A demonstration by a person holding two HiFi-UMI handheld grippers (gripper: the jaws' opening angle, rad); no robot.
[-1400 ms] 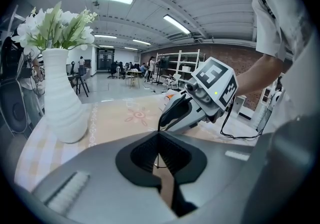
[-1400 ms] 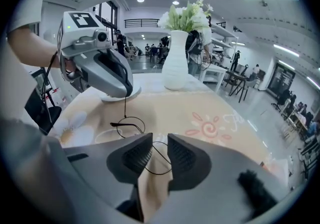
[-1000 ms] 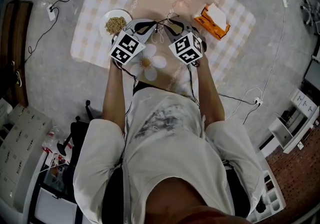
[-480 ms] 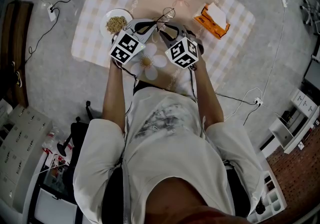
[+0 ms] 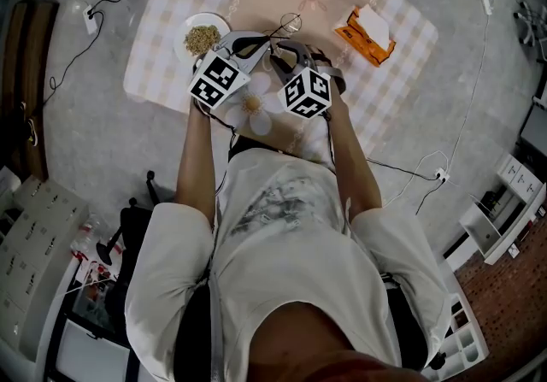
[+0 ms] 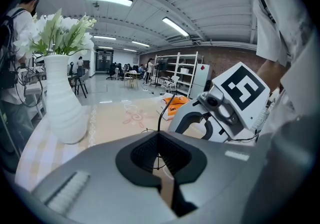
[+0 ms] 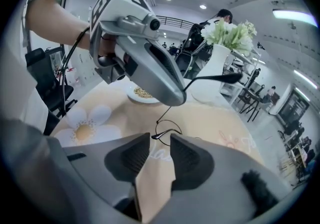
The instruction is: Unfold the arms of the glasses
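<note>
L gripper (image 6: 159,140): jaws pressed together, pinching the thin black wire frame of the glasses (image 7: 167,128). In its own view the wire runs straight up through the closed pads. One arm rises from the jaw tips as a dark curved line toward the R gripper's marker cube.

R gripper (image 7: 160,139): jaws spread and have just been opening. A small dark end of the frame sits at the mouth of the gap, level w/ the tips. The pads don't press on it, so we see no grip there.

From the R gripper view, the glasses hang just ahead of its tips. A round lens rim sits right beyond the gap, and wire runs up from it to the L gripper's nose above. The other arm sticks out to the R of that nose, roughly level, w/ its black end in front of the vase (image 6: 62,100).

In the head view the two grippers are close together w/ tips converging, and the glasses sit between and just beyond them.

Surroundings:
- Plate (image 5: 180,40) of grains (image 5: 202,37): just beside the L gripper, on its outer side.
- Orange tissue pack (image 5: 366,32): beyond the R gripper, to its outer side, apart from it.
- White ribbed vase w/ white flowers (image 6: 60,30): ahead-L of the L gripper, upright.
- Checked tablecloth (image 5: 167,4) w/ a daisy print lies under both grippers.
</note>
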